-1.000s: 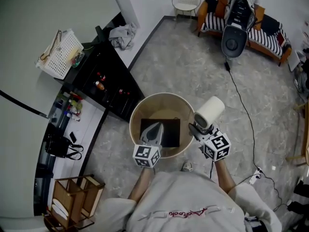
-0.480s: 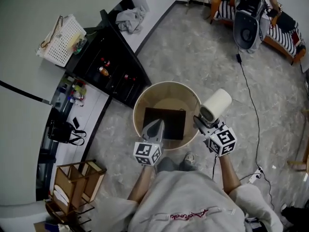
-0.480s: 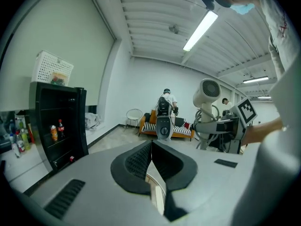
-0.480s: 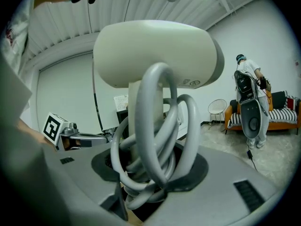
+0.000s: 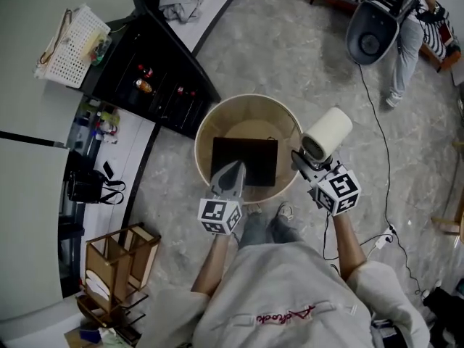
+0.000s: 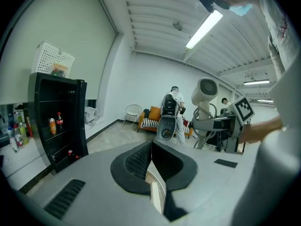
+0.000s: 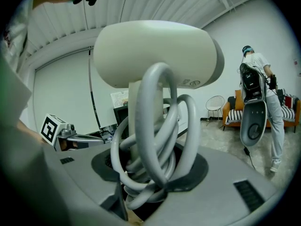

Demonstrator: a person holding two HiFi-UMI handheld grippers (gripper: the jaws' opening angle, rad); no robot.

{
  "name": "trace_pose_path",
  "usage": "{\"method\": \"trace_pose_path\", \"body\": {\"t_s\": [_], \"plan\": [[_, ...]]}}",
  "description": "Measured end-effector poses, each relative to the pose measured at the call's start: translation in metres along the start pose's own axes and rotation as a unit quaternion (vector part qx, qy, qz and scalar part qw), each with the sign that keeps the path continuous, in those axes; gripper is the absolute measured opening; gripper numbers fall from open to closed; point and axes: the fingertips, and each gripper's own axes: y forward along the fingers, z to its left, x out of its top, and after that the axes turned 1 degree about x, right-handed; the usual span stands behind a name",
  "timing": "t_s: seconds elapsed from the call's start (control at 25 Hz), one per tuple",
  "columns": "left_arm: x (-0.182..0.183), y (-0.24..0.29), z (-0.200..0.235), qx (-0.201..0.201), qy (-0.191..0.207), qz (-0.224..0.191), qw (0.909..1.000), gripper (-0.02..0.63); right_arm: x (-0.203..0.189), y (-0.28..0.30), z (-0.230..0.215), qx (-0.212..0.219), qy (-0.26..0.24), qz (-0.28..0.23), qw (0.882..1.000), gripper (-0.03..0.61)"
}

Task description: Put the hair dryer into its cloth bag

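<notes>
A flat black cloth bag (image 5: 244, 161) lies on the round wooden table (image 5: 246, 106). My left gripper (image 5: 230, 183) hovers over the bag's near edge, jaws shut with nothing between them; its own view shows the closed jaws (image 6: 151, 147). My right gripper (image 5: 308, 167) stands past the table's right rim, shut on the handle of a white hair dryer (image 5: 327, 134) that points upright. In the right gripper view the dryer head (image 7: 155, 55) fills the top, and its grey coiled cord (image 7: 155, 140) is bunched in the jaws. The left gripper view shows the dryer (image 6: 206, 91) at the right.
A black shelf cabinet (image 5: 154, 72) with bottles stands beyond the table at the left, a white basket (image 5: 69, 38) on top. A wooden rack (image 5: 120, 257) is at the lower left. A person (image 5: 403, 46) with a grey machine (image 5: 371, 36) stands far right; a cable (image 5: 371, 125) crosses the floor.
The view has shifted, so the table sits higher in the picture. My left gripper has drawn back toward the bag's near edge and sunk a little. The right still holds the dryer.
</notes>
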Motion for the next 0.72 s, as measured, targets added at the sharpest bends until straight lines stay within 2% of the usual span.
{"method": "trace_pose_path", "body": {"t_s": [0.36,0.72], "plan": [[0.0,0.005,-0.002,-0.008,-0.006,0.007,0.9999,0.031,-0.004,0.0,-0.004,-0.007,0.008,0.006,1.0,0.241],[-0.049,0.008,0.005,-0.006,-0.033,0.048,0.9983,0.031,-0.048,0.012,-0.01,-0.007,0.039,0.03,0.999,0.241]]}}
